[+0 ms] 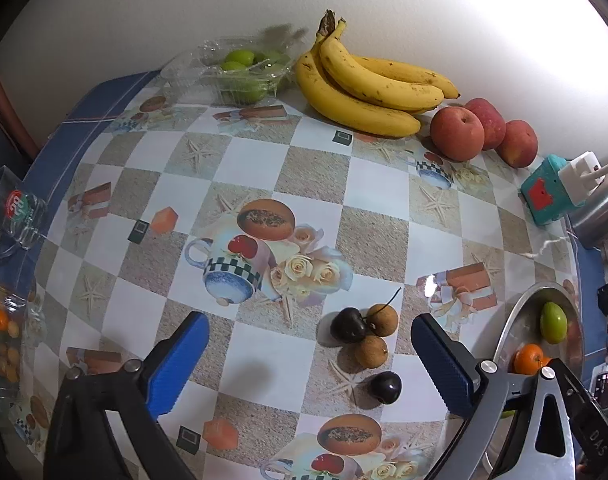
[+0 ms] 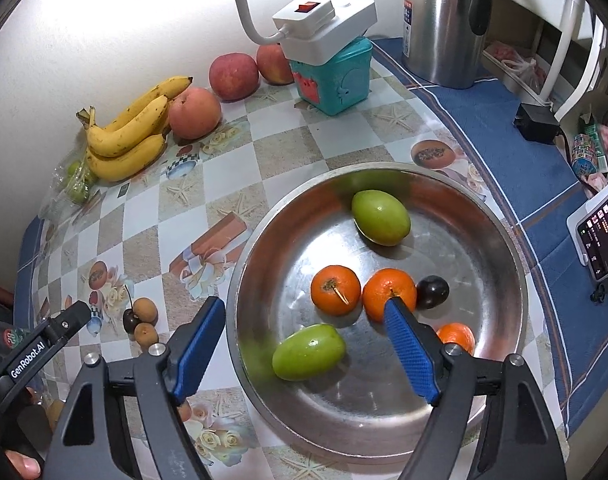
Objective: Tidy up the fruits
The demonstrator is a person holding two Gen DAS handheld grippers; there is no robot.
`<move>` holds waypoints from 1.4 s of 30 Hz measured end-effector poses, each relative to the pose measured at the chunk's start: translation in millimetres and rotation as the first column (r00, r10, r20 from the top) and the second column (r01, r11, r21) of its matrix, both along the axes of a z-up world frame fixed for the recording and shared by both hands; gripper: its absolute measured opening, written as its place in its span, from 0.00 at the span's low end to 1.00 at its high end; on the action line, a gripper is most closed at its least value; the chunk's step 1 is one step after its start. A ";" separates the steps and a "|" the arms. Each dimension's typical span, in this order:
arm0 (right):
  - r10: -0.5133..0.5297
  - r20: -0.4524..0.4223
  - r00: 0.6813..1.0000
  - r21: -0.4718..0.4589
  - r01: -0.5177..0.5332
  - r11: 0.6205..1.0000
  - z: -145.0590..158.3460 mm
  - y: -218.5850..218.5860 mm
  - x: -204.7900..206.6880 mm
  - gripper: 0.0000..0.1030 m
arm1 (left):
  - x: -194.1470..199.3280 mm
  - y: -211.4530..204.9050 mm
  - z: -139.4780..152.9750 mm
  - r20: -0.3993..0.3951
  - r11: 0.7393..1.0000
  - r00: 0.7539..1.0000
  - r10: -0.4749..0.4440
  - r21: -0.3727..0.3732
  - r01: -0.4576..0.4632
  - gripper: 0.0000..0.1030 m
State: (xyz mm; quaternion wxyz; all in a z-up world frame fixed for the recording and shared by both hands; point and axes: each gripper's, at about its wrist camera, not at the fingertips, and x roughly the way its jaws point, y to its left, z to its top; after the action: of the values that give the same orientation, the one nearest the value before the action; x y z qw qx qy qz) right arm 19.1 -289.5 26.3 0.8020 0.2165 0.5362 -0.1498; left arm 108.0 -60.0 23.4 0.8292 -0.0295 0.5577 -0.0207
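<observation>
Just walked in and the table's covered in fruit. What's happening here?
A person with a gripper in each hand is sorting fruit into a metal bowl. The right gripper hangs open over the bowl, which holds green fruits, oranges and a dark cherry. The left gripper is open over loose cherries and longans on the table. Bananas and apples sit by the wall.

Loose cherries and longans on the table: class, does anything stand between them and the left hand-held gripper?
Nothing visible does. The cherries and longans lie in the open between the left hand-held gripper's spread fingers.
</observation>
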 end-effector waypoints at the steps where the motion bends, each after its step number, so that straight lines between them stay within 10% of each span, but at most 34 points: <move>1: -0.001 0.000 1.000 -0.001 0.001 1.000 0.0 0.0 0.0 0.81 | -0.2 -0.8 0.0 0.000 1.000 1.000 -0.002 0.002 0.002 0.99; 5: -0.002 -0.011 1.000 -0.018 0.002 1.000 -0.9 0.5 -0.1 0.99 | -1.7 -5.9 0.1 0.008 1.000 1.000 -0.019 0.012 0.019 1.00; 26: 0.016 -0.022 1.000 0.021 -0.016 1.000 -7.5 9.4 3.0 0.99 | -3.8 -11.5 7.1 0.039 0.989 0.993 -0.111 0.101 0.107 1.00; 42: 0.250 -0.004 0.968 0.054 -0.250 0.967 -9.2 89.2 24.6 0.99 | 2.1 33.6 15.1 0.063 0.982 0.997 -0.054 0.183 0.042 1.00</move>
State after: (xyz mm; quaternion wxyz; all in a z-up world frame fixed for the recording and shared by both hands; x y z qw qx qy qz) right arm 43.7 -200.3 17.1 0.8056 0.1677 0.5672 -0.0343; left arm 110.2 -26.4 38.5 0.8462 0.0601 0.5294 0.0092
